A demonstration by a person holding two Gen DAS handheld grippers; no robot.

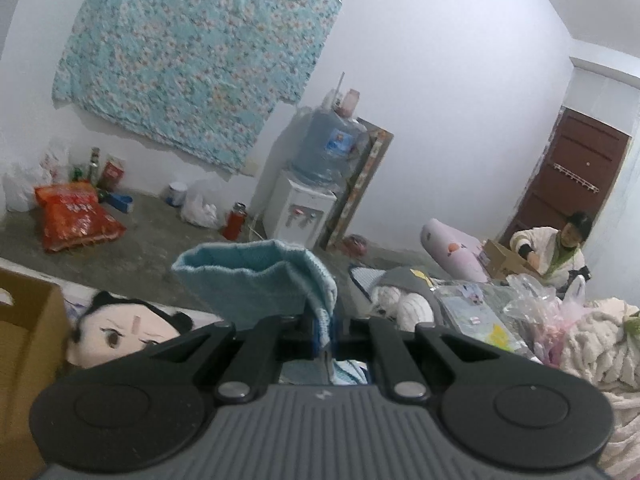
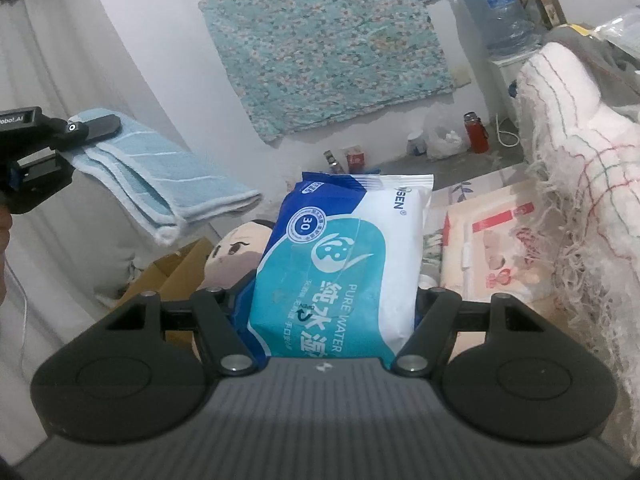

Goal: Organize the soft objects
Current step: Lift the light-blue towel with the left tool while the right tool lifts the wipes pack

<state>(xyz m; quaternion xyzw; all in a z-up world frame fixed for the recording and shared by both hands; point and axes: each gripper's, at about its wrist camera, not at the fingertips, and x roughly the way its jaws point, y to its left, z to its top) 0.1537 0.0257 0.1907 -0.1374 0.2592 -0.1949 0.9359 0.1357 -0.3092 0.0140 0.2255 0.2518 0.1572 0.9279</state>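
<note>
Cluttered bed (image 1: pixel 592 344) is awaiting sorting: left gripper (image 1: pixel 320 332) is clamping towel (image 1: pixel 256 280), right gripper (image 2: pixel 332 316) is clamping wipes (image 2: pixel 340 256); neither is stowed in box (image 2: pixel 176 268).

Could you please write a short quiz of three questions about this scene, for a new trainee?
1. True or false: the left gripper is shut on the folded blue towel.
2. What does the right gripper hold? A) a red flask B) the pack of wet wipes C) a plush doll
3. Which soft toy lies beside the cardboard box?

Key:
1. True; the towel hangs in the air from the shut jaws.
2. B; the jaws stand wide, one on each side of the pack.
3. The plush doll with black hair.
</note>
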